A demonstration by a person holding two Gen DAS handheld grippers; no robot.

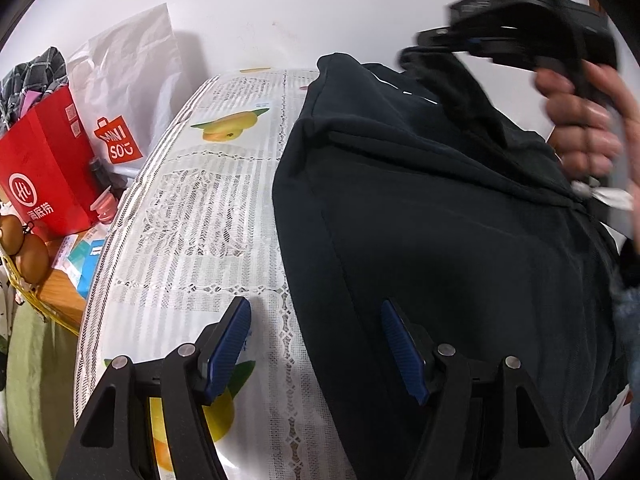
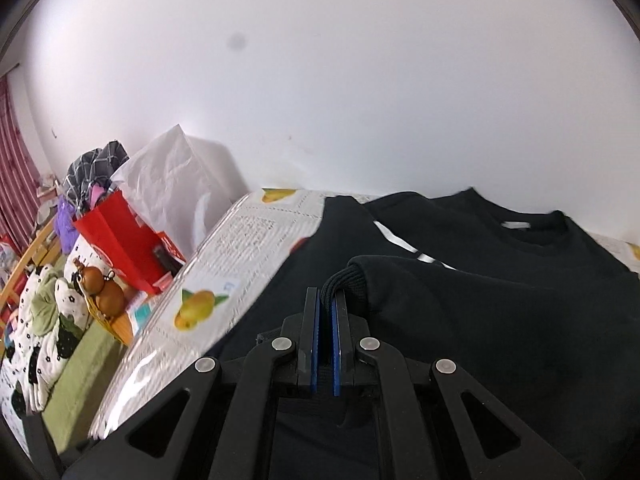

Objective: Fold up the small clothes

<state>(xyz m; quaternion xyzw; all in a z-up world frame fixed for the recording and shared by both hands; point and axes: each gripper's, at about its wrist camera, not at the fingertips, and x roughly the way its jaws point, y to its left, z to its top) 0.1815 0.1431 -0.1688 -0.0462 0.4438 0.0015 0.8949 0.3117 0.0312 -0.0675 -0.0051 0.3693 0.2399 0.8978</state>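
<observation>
Pinching the ribbed cuff [image 2: 347,280] of a sleeve between its blue pads, the right gripper [image 2: 325,300] is clenched on the cloth — most likely to carry that sleeve across the body for a fold. The left gripper [image 1: 316,316] hangs with jaws apart, one finger over the table, the other over the hem, gripping nothing. The black sweatshirt [image 1: 440,220] — soft, matte knit — lies spread on the glossy, lace-patterned tablecloth [image 1: 192,216] with printed fruit. Beyond, a stiff red paper bag [image 1: 44,176] and a crinkled white bag [image 1: 128,76] stand by the wall.

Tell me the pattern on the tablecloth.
The tablecloth is white with lace-like lines and yellow fruit prints; the left wrist view shows it best.
</observation>
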